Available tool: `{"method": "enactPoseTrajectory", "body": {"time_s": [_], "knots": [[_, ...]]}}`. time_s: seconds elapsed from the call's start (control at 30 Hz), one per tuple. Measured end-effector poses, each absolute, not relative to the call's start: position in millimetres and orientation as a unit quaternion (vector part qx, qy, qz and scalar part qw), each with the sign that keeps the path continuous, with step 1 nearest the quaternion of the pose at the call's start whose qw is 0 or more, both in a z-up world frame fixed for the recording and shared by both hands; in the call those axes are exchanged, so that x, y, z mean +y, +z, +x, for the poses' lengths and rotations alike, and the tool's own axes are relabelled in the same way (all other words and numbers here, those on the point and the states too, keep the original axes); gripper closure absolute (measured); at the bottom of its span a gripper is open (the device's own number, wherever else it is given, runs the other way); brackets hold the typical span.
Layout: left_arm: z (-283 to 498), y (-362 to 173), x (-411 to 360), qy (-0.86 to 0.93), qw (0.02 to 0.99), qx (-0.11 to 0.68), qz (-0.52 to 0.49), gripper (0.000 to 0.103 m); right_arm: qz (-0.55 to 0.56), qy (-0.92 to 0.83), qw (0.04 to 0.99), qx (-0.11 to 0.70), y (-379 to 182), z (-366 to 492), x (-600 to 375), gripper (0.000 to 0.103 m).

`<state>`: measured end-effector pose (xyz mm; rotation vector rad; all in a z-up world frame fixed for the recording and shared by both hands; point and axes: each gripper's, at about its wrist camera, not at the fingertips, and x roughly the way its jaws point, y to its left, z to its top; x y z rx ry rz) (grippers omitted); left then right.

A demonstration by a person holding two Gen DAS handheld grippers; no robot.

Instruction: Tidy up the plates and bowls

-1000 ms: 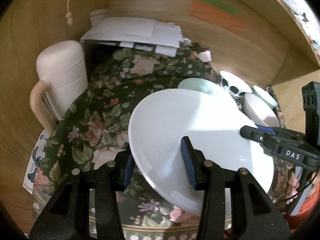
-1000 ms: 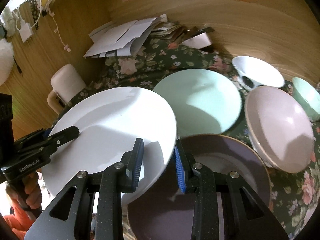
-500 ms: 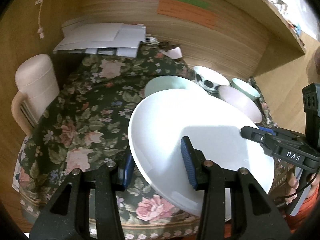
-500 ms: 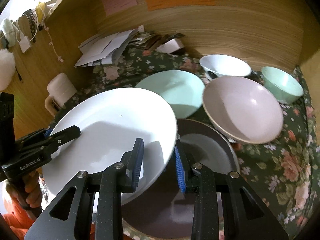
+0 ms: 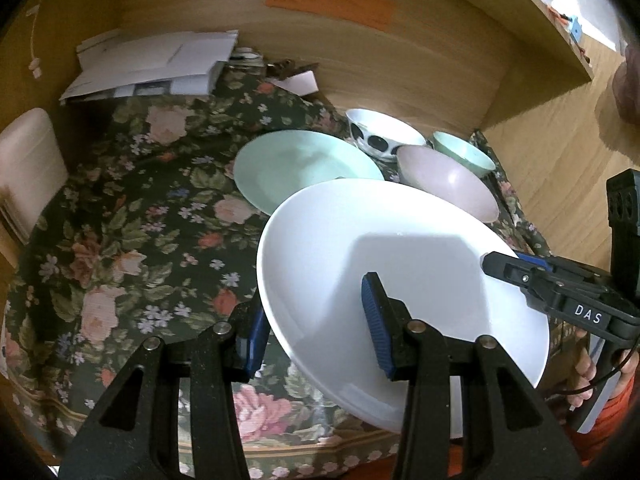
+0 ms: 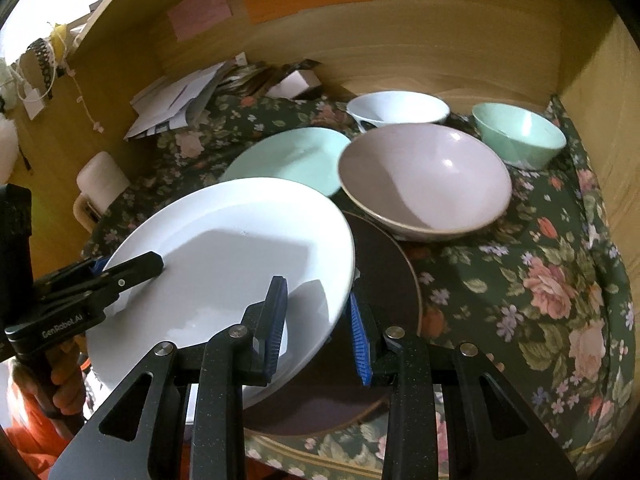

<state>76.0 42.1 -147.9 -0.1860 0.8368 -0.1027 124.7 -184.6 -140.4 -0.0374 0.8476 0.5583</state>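
You carry the white plate [image 5: 404,292] tilted, clear of the bench [image 5: 132,248], one rim per tool so neither grip slips. Left gripper [image 5: 316,328] has its jaws clamped on the rim at 7 o'clock; right gripper [image 6: 318,320] has its jaws closed on the opposite rim. Beneath it, at 4 o'clock in the right view, lies the dark plate [image 6: 384,276], a likely stacking target. Versus a second ago: the mint plate [image 5: 304,164] and pink bowl [image 6: 424,176] sit more fully in view; the plate has travelled sideways.

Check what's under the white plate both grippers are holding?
Under the white plate lies a dark plate on the floral cloth; its right part shows, the rest is covered. Whether the two touch can't be told.
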Motion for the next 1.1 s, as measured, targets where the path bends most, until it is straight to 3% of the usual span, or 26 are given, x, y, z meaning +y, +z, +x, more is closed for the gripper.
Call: {"method": "enactPoseTrajectory", "body": {"time_s": [1.1], "knots": [[104, -191, 24, -0.062, 0.882, 0.458, -0.089, 0.059, 0.015, 0.255, 0.854, 0.452, -176, 139, -205, 0.076]]}}
